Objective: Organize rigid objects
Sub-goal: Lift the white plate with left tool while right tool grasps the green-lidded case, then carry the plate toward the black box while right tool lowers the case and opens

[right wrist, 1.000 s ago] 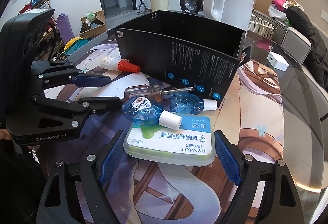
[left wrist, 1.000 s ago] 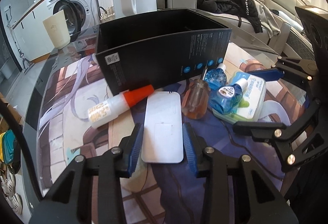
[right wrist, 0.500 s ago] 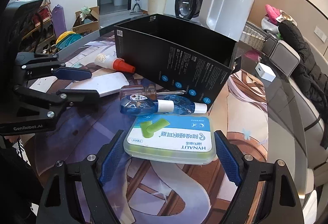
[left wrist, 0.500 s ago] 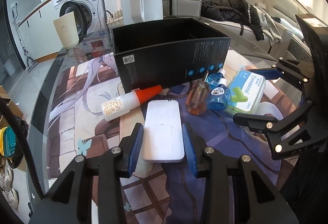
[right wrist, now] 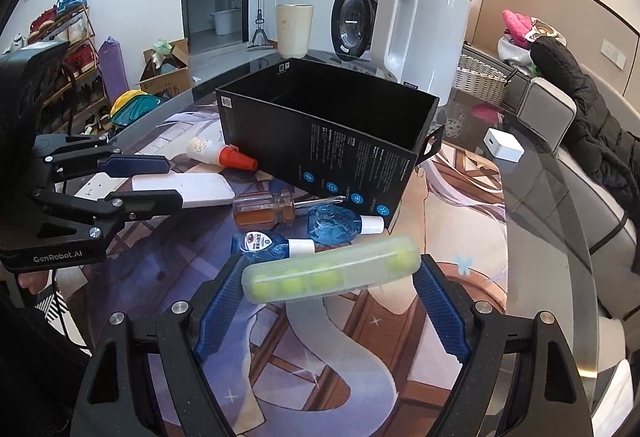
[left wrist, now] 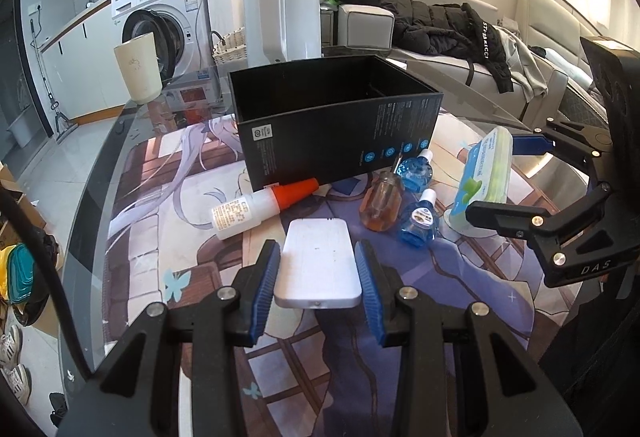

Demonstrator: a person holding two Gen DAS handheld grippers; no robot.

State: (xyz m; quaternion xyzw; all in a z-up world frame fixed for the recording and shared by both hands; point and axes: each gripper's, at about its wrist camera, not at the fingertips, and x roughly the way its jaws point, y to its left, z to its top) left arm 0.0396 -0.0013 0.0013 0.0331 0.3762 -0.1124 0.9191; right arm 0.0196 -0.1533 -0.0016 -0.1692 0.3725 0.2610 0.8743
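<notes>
My left gripper (left wrist: 318, 273) is shut on a flat white slab (left wrist: 318, 267) and holds it above the mat; it also shows in the right wrist view (right wrist: 192, 189). My right gripper (right wrist: 332, 289) is shut on a clear earplug case (right wrist: 332, 273) with green plugs, lifted and tilted on edge; the case shows in the left wrist view (left wrist: 484, 173). An open black box (left wrist: 336, 129) stands behind. In front of it lie a white glue bottle with an orange cap (left wrist: 260, 207), an amber-handled screwdriver (right wrist: 280, 209) and two blue bottles (right wrist: 268, 243) (right wrist: 340, 223).
A white kettle (right wrist: 420, 33) and a cream cup (right wrist: 294, 29) stand behind the box on the round glass table. A small white cube (right wrist: 502, 145) lies at the far right. A black jacket (left wrist: 420, 25) covers the sofa beyond.
Both grippers have risen with their objects. The earplug case has left the mat and tilted onto its edge. The white slab has lifted off the mat.
</notes>
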